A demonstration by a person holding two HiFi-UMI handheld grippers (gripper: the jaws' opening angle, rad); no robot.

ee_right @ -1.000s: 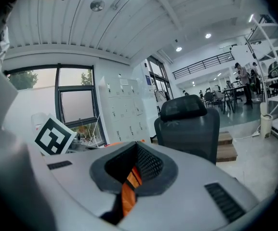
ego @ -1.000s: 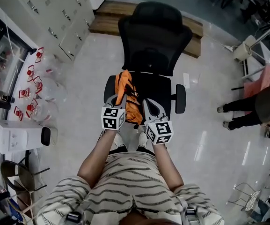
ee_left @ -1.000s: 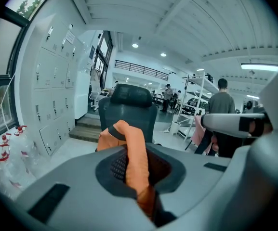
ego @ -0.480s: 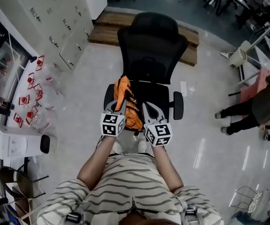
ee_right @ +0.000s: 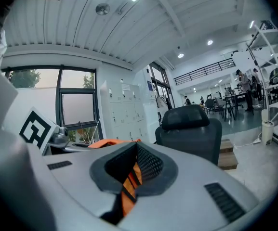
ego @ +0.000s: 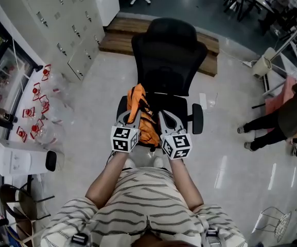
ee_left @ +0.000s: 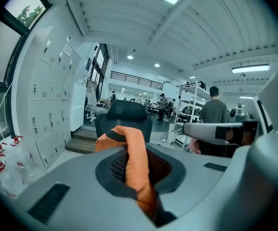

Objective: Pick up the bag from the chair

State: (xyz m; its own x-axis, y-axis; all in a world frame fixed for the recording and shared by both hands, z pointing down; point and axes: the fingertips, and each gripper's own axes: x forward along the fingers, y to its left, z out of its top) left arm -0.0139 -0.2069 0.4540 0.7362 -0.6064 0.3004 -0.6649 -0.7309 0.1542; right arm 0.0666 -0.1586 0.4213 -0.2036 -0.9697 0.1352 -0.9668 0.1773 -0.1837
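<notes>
The bag [ego: 143, 118], orange fabric with dark trim, is pinched between my two tools over the left front part of the seat of the black office chair [ego: 169, 60]. My left tool [ego: 129, 116] has its jaws closed on a broad orange strap [ee_left: 138, 170] of the bag, which comes up out of the gap between the jaws and arches over toward the bulk of the bag ahead. My right tool [ego: 162, 118] is clamped on the bag as well: a narrower band of orange-and-black webbing [ee_right: 127, 189] sits squeezed in the notch between its jaws. In the head view the two tools lie side by side with the bag bunched upright between them, the left tool against its left side and the right tool against its right. I think the bag's underside is at or just above the seat cushion, but looking down from overhead I cannot be sure whether it touches. The chair's backrest is on the far side from me, and its right armrest [ego: 197, 118] is just beside my right tool. Grey lockers [ego: 60, 14] line the wall to the upper left, clear bottles with red labels [ego: 35, 104] stand near the window wall on my left, a wooden platform [ego: 212, 37] lies behind the chair, and a person in dark trousers [ego: 284, 117] stands well off to my right.
</notes>
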